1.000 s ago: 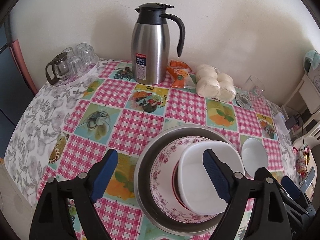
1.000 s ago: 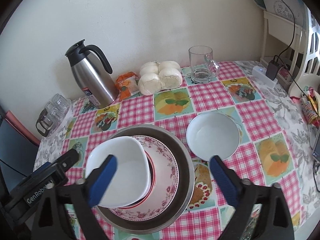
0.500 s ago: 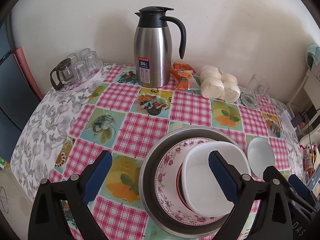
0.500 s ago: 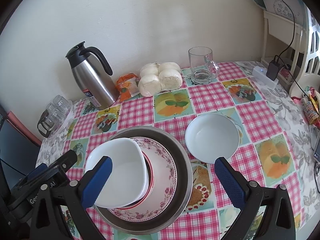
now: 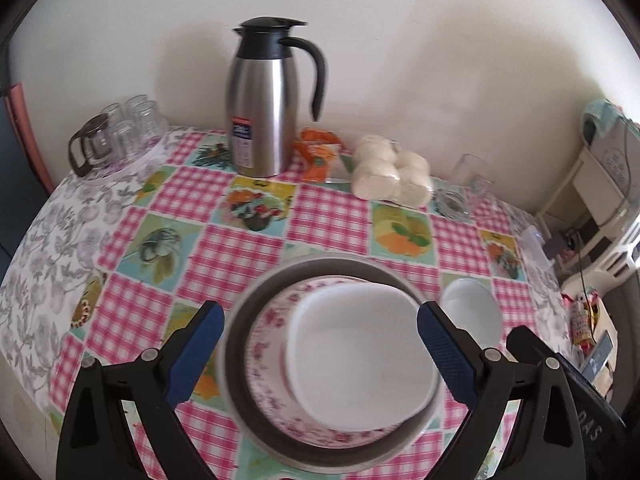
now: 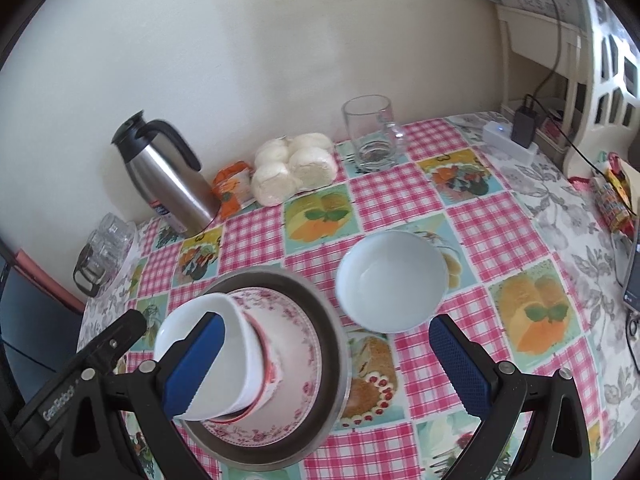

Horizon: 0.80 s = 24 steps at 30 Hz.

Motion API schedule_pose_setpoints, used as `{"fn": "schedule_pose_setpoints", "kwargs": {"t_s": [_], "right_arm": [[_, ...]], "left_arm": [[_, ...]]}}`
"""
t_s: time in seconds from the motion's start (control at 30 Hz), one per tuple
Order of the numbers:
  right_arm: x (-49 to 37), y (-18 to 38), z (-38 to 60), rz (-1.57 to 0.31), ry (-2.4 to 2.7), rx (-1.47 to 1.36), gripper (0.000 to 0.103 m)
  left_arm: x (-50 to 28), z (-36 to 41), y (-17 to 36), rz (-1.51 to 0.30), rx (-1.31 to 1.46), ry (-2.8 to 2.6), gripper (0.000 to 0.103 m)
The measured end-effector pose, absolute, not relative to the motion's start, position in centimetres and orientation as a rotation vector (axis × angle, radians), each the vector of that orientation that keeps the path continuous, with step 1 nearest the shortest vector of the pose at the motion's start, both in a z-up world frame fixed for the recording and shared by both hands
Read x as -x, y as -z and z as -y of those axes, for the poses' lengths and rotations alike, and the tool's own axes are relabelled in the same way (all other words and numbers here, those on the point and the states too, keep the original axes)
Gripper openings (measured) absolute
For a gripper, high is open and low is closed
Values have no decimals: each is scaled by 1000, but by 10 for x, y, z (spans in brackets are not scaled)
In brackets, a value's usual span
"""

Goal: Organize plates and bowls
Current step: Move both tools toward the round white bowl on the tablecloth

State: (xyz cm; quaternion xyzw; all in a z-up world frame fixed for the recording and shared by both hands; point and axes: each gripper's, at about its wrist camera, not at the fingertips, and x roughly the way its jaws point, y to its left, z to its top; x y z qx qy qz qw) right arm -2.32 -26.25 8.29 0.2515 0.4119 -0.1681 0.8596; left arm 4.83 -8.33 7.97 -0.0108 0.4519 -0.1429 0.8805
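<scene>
A steel dish (image 5: pixel 256 312) holds a pink floral plate (image 5: pixel 268 344) with a white squarish bowl (image 5: pixel 360 360) on top. My left gripper (image 5: pixel 320 354) hangs open above this stack, one blue finger on each side, touching nothing. A round white bowl (image 6: pixel 392 280) sits alone on the checked tablecloth to the right of the stack. My right gripper (image 6: pixel 328 364) is open and empty in front of that bowl, its left finger passing in front of the squarish bowl (image 6: pixel 244 356). A red rim shows under the squarish bowl.
A steel jug (image 5: pixel 262 100), an orange packet (image 5: pixel 320 152), bagged white buns (image 5: pixel 392 176) and a glass mug (image 6: pixel 370 132) line the wall side. Small glasses on a tray (image 5: pixel 120 136) stand at the back left. A power strip (image 6: pixel 508 140) lies at the right edge.
Both cameras drew back a little. The stack now lies centred between the left fingers, which stand slightly wider. The right view rolled, and the round bowl slid left in it.
</scene>
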Motion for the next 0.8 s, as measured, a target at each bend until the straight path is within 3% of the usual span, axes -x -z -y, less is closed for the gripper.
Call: {"fn": "schedule_pose_setpoints", "kwargs": {"t_s": [0.8], "right_arm": [[95, -64, 388, -833, 597, -663, 103]], "left_arm": [[-20, 195, -64, -988, -90, 531, 97]]}}
